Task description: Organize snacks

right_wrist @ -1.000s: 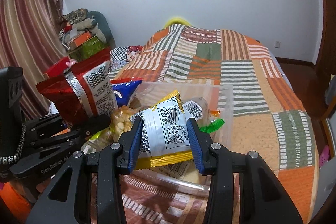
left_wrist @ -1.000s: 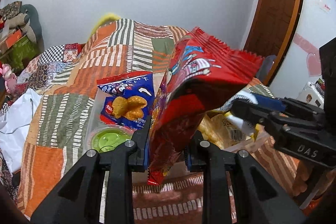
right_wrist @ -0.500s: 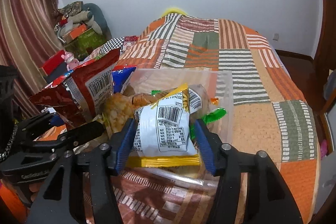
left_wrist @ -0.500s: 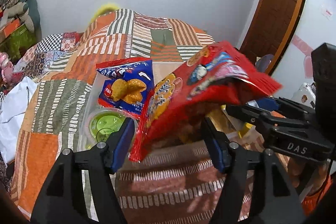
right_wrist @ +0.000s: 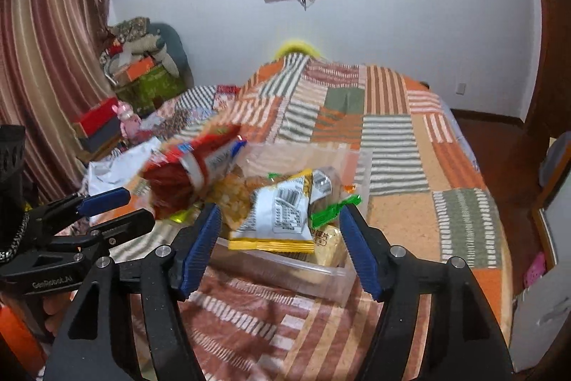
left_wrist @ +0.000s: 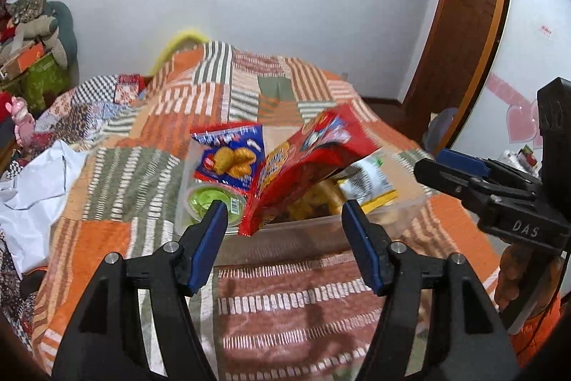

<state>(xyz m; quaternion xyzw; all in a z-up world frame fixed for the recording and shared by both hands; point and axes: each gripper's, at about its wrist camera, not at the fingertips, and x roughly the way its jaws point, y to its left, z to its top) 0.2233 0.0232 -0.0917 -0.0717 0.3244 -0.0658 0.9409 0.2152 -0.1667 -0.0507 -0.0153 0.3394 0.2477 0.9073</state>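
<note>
A bed (left_wrist: 142, 174) under a striped patchwork quilt fills the middle of both views. On it, at frame centre, sits a clear plastic bin (right_wrist: 303, 270) heaped with snacks. In the left wrist view a red snack bag (left_wrist: 303, 166) leans tilted in the bin, blurred, with a blue snack bag (left_wrist: 228, 159) and a green cup (left_wrist: 210, 200) to its left. A white-and-yellow packet (right_wrist: 282, 216) lies at the bin's near edge. The left gripper (left_wrist: 285, 227) is spread wide and empty; the right gripper (right_wrist: 280, 231) is likewise released.
</note>
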